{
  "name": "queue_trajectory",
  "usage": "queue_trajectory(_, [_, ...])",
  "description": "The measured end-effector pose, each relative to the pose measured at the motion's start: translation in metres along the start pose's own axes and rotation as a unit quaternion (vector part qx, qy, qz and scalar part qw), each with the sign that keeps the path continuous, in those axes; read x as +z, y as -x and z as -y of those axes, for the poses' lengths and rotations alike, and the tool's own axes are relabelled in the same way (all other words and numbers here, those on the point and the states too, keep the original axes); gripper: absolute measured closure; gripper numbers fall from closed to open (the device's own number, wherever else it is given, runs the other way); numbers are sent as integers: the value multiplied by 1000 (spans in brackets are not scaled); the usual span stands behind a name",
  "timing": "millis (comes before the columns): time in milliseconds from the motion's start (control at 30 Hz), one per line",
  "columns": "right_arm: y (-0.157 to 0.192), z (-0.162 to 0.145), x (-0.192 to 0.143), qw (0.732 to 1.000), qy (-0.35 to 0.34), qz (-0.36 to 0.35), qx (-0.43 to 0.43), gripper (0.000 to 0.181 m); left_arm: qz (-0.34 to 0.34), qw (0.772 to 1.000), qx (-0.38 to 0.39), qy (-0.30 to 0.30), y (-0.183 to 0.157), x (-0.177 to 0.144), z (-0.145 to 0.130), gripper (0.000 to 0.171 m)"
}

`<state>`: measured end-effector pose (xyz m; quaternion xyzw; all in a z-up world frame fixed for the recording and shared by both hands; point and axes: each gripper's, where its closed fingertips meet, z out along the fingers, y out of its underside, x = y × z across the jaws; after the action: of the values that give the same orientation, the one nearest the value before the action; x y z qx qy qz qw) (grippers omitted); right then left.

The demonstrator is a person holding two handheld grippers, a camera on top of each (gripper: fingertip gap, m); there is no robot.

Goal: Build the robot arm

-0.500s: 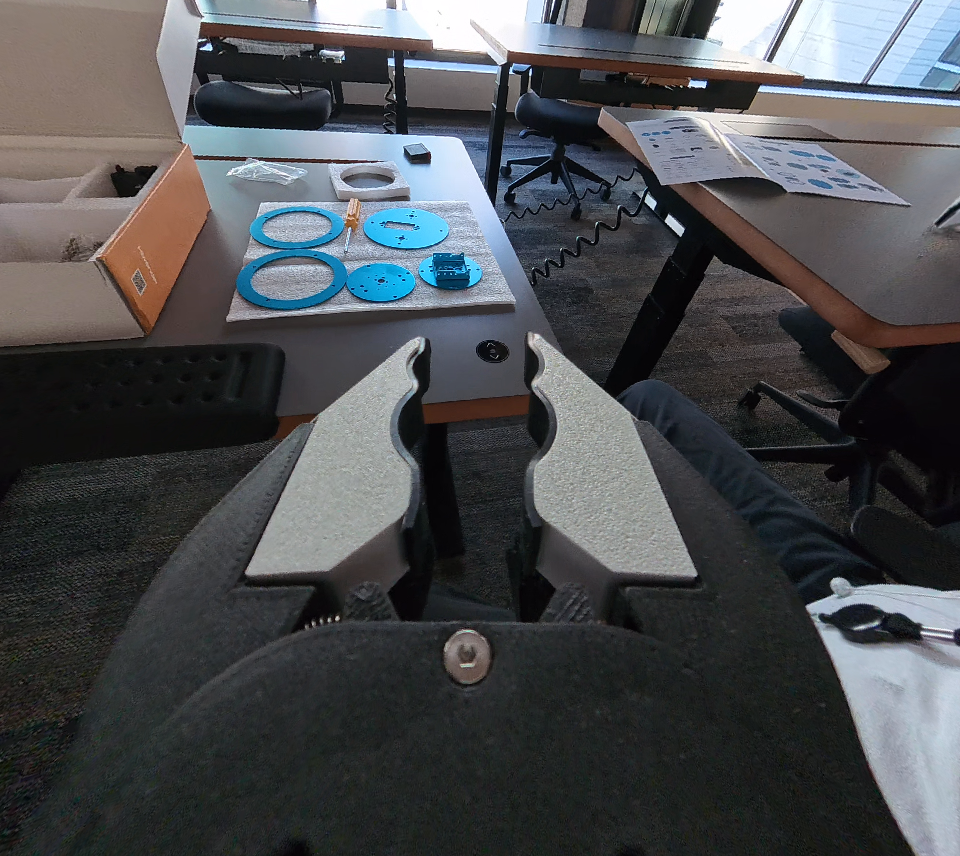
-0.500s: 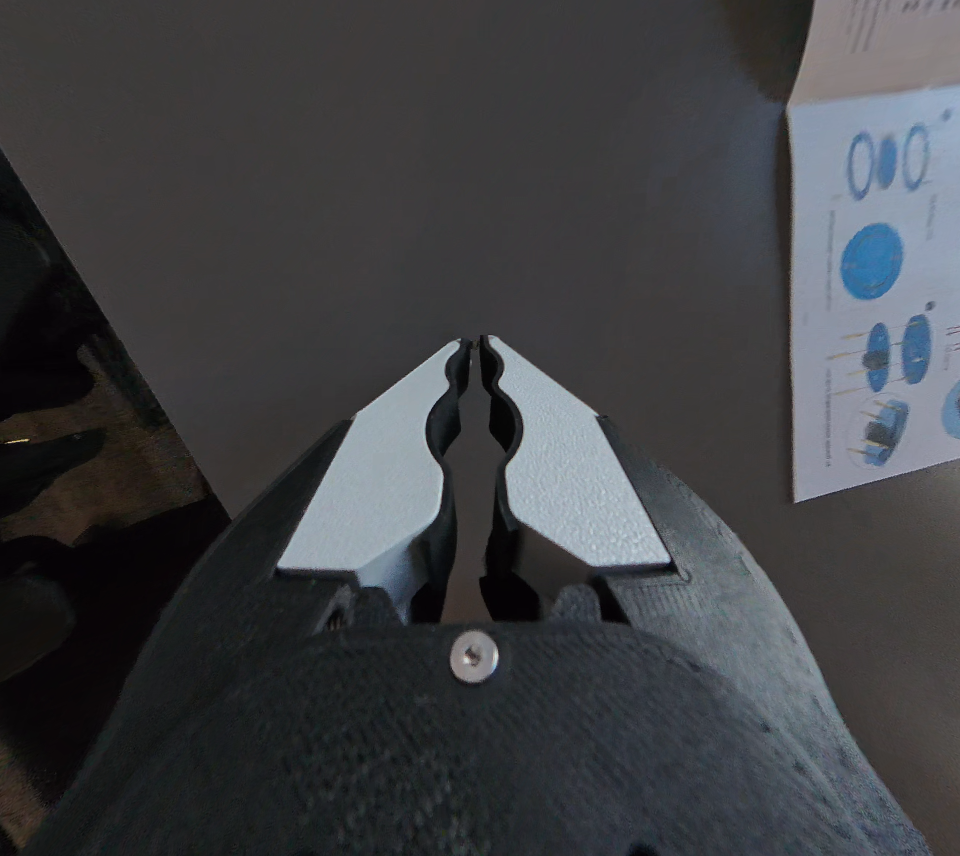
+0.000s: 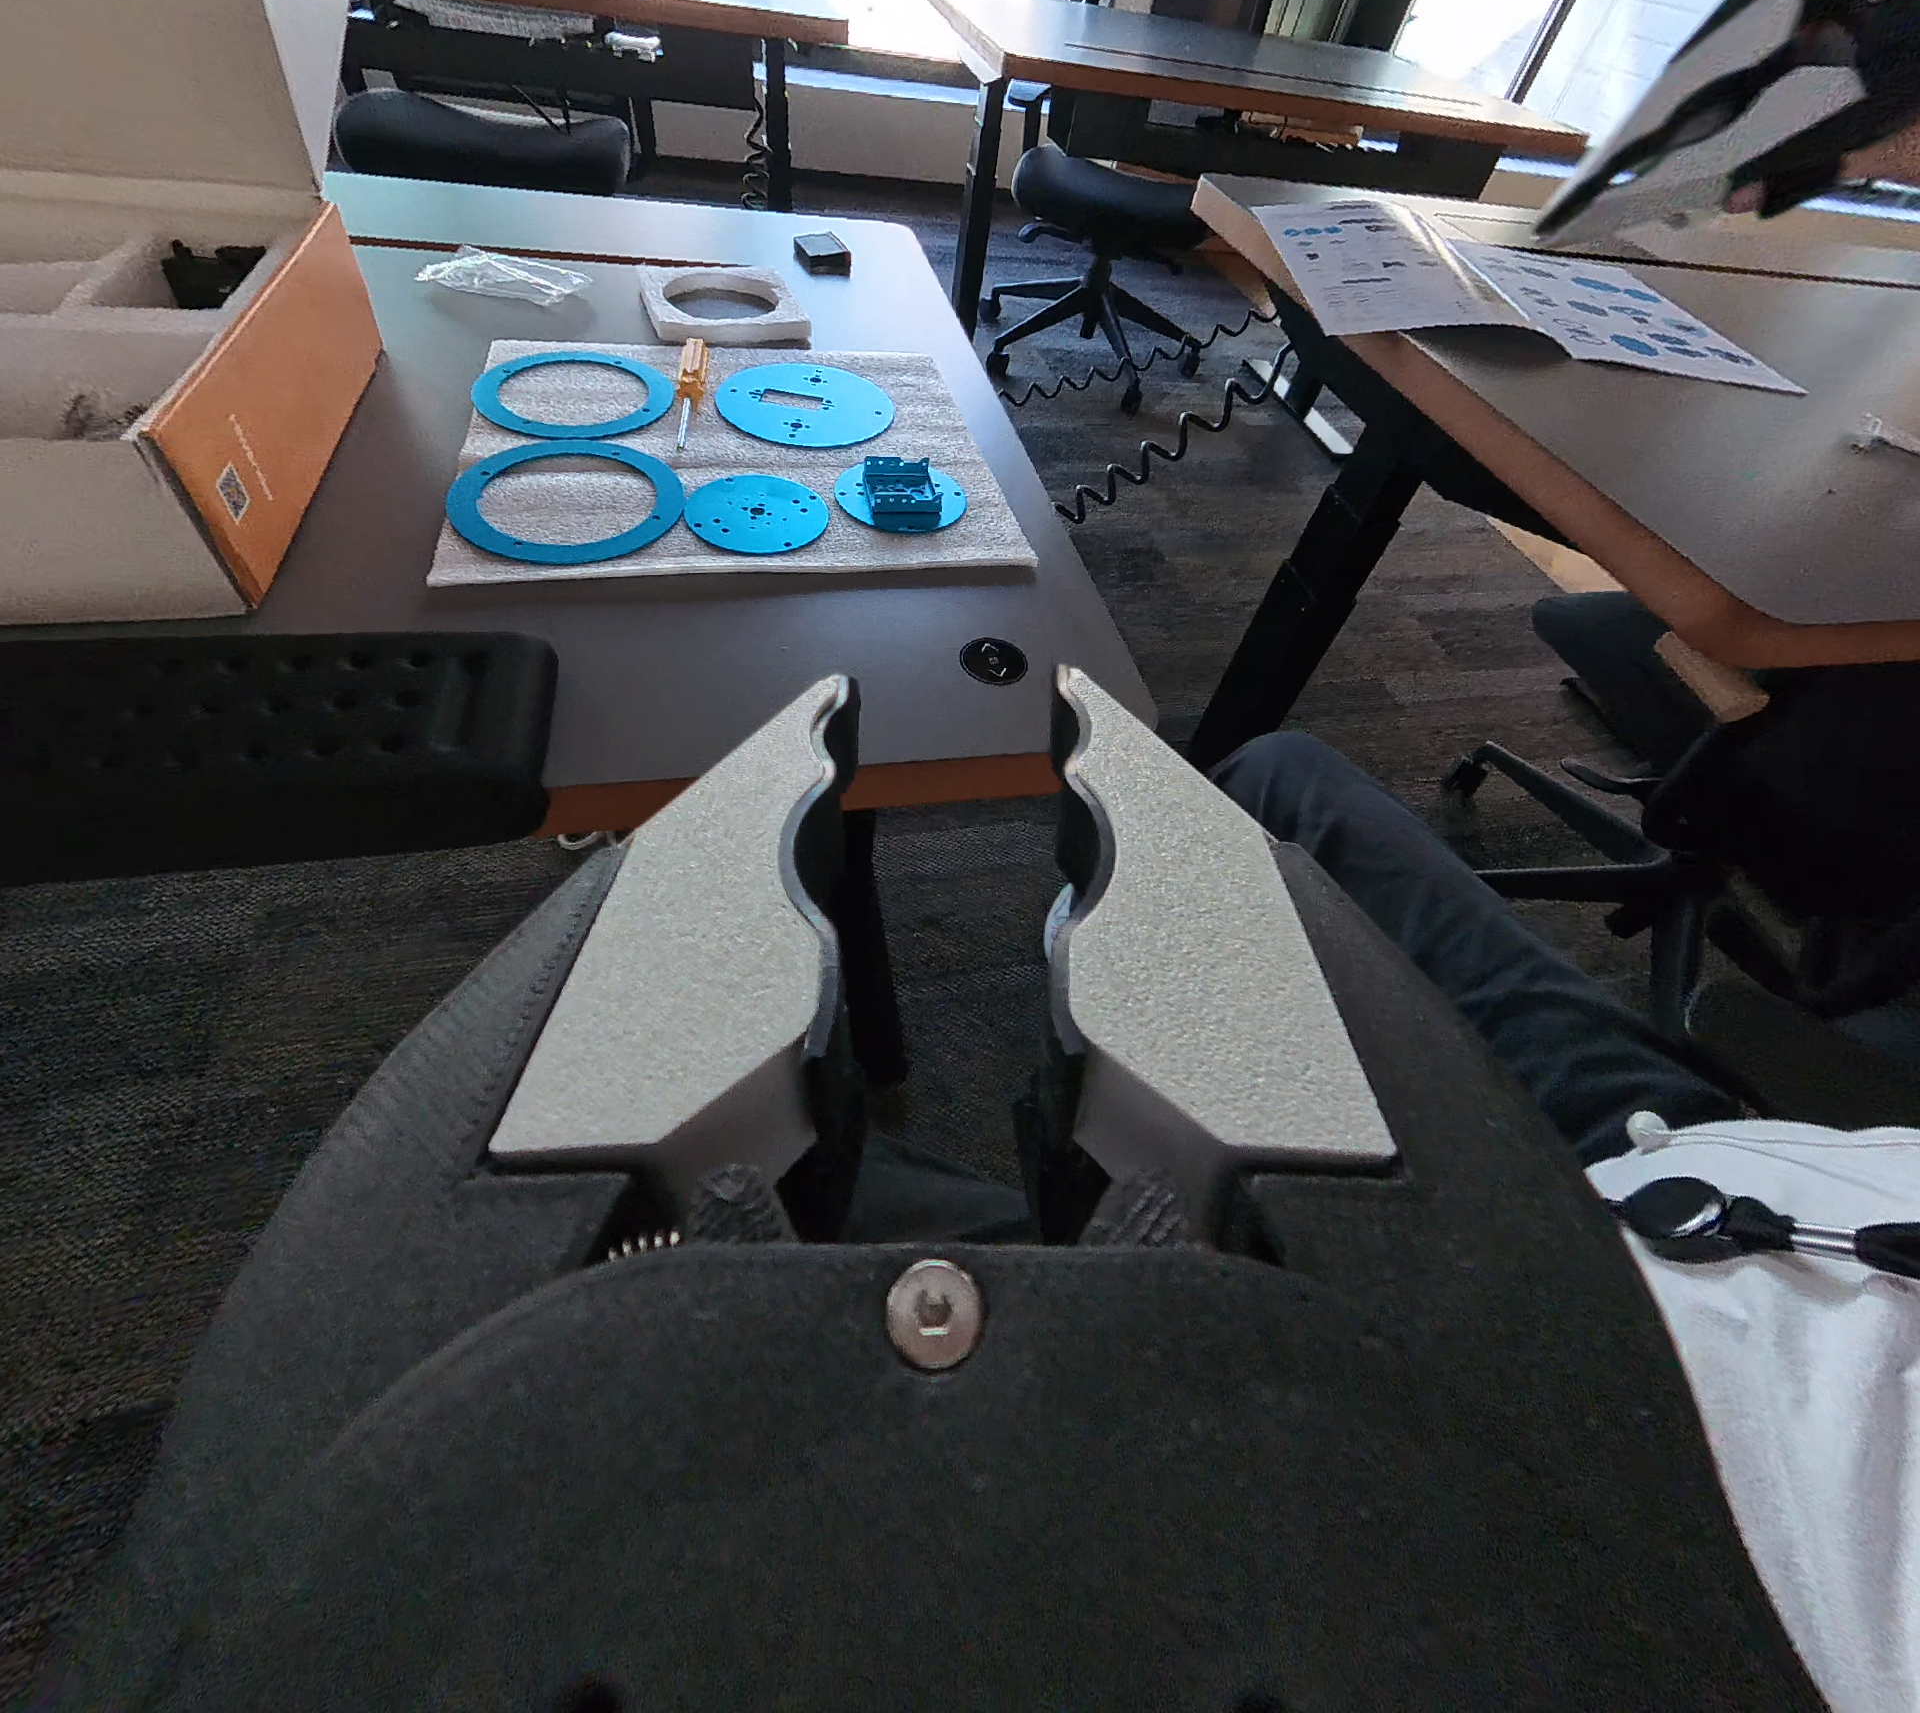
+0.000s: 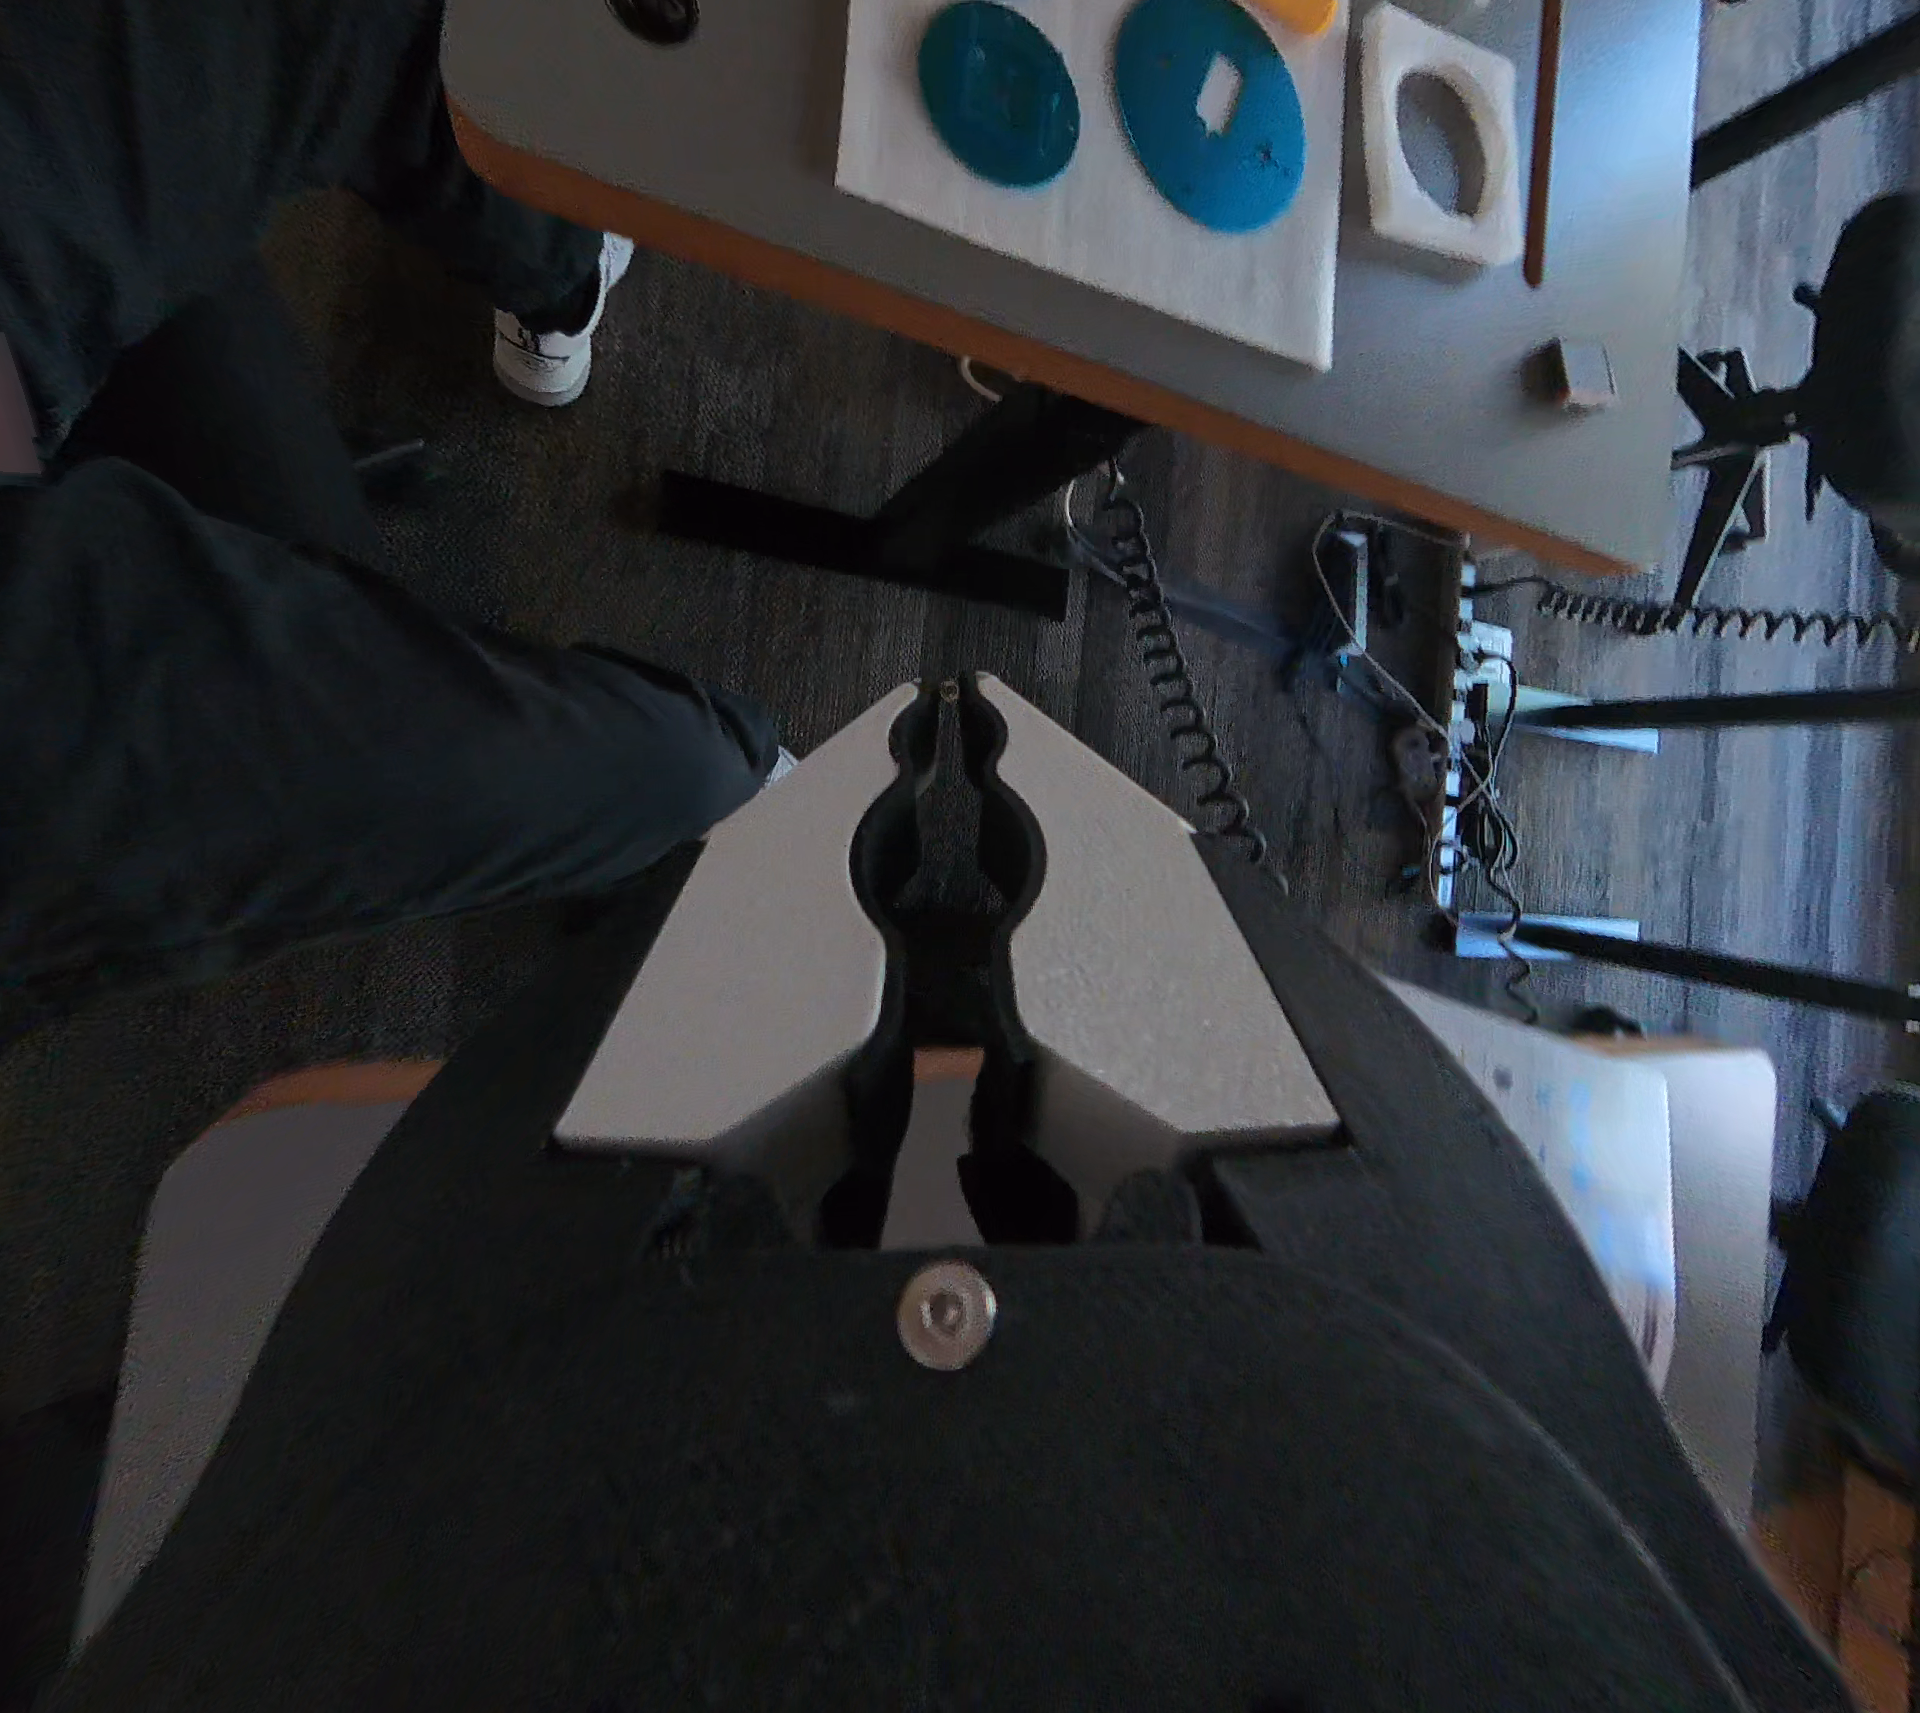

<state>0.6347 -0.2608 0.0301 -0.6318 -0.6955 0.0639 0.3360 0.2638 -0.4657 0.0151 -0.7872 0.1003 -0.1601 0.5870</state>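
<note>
My left gripper (image 3: 954, 687) is open and empty, held low in front of the grey desk (image 3: 727, 655). On that desk a white foam sheet (image 3: 935, 551) carries blue rings (image 3: 566, 505), blue discs (image 3: 805, 404), a blue bracket (image 3: 899, 487) and an orange-handled screwdriver (image 3: 689, 375). My right gripper (image 4: 948, 689) is shut, tips pinching a tiny screw-like part (image 4: 948, 684), high over the floor beside the same desk (image 4: 1455, 375). It also shows at the top right of the left wrist view (image 3: 1558, 214), above an instruction sheet (image 3: 1507, 292).
An open cardboard box (image 3: 260, 416) stands at the desk's left. A white foam square (image 3: 727, 302), a plastic bag (image 3: 499, 276) and a small black box (image 3: 821, 250) lie behind the sheet. A person's legs (image 4: 312, 728), office chairs (image 3: 1101, 209) and coiled cables (image 4: 1174, 707) fill the floor. Left tips to right tips: about 45 cm.
My right gripper has lifted off the right desk and swung over the floor toward the parts desk, still shut. It now shows in the left wrist view. My left gripper has barely moved.
</note>
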Motion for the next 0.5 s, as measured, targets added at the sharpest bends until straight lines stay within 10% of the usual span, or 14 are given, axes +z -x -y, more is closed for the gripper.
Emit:
queue_trajectory(233, [-32, 87, 130, 995, -33, 95, -19, 178, -48, 998, -8, 34, 11, 49, -17, 136])
queue_trajectory(500, [-59, 96, 269, 982, 15, 185, -32, 179, -108, 993, 24, 39, 48, 144, 2, 133])
